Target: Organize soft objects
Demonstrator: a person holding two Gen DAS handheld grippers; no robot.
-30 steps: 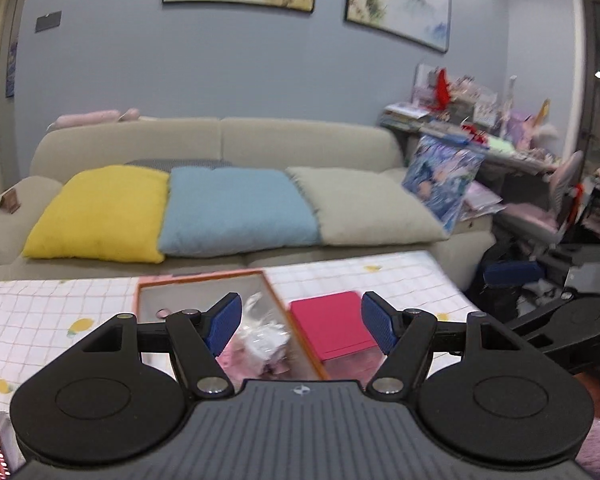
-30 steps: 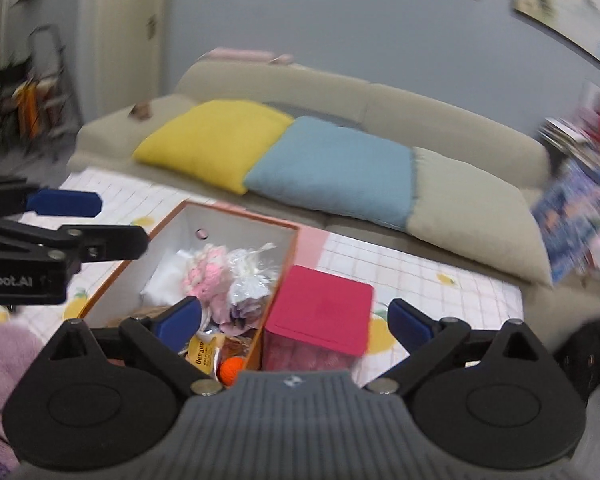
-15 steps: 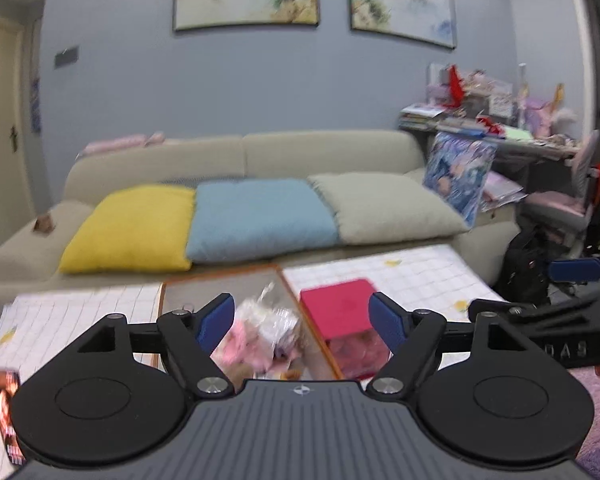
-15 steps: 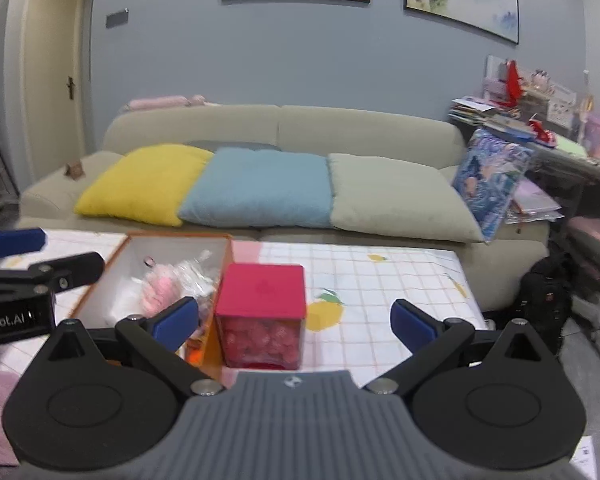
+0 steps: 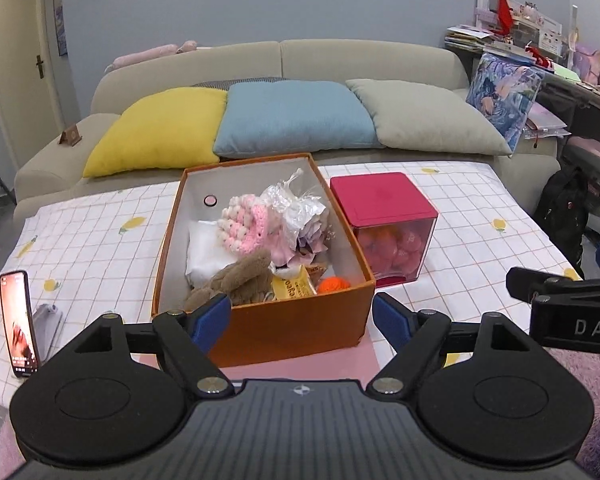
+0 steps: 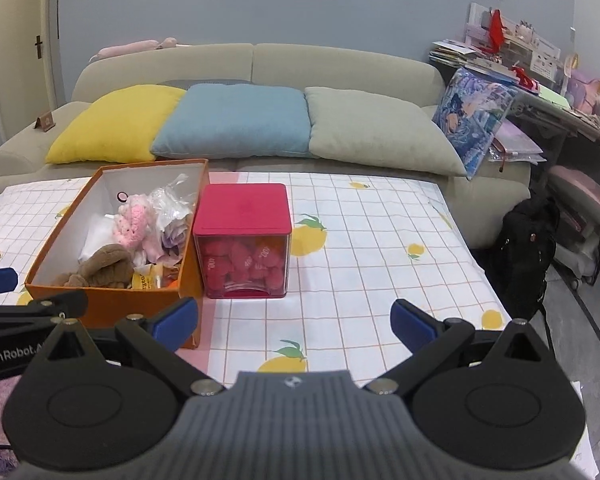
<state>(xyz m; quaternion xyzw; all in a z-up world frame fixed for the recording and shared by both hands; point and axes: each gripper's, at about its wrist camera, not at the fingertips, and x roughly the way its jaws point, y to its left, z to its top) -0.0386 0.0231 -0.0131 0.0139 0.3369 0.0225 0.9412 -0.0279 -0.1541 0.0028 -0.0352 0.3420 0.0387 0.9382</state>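
An orange cardboard box (image 5: 284,332) stands on the checked tablecloth. It holds a brown plush (image 5: 236,280), a pink crocheted piece (image 5: 246,228), a crinkled clear bag (image 5: 296,208), a white cloth (image 5: 204,252), a yellow packet (image 5: 292,286) and an orange ball (image 5: 332,284). Beside it on the right is a clear box with a red lid (image 5: 380,200), with pink soft pieces inside. My left gripper (image 5: 302,316) hangs before the orange box's near wall, its jaws opening, with nothing between them. My right gripper (image 6: 295,320) stands open over bare cloth, right of the orange box (image 6: 112,308) and in front of the red-lidded box (image 6: 240,208).
A phone (image 5: 18,316) stands upright at the table's left edge. Behind the table is a beige sofa (image 5: 340,56) with yellow, blue and grey cushions. A black backpack (image 6: 524,248) and a cluttered desk (image 6: 540,80) are at the right. A purple fluffy rug (image 5: 596,376) lies near me.
Both grippers have sunk and tipped down toward the table, so the two boxes show closer and from above. The left jaws have spread wider.
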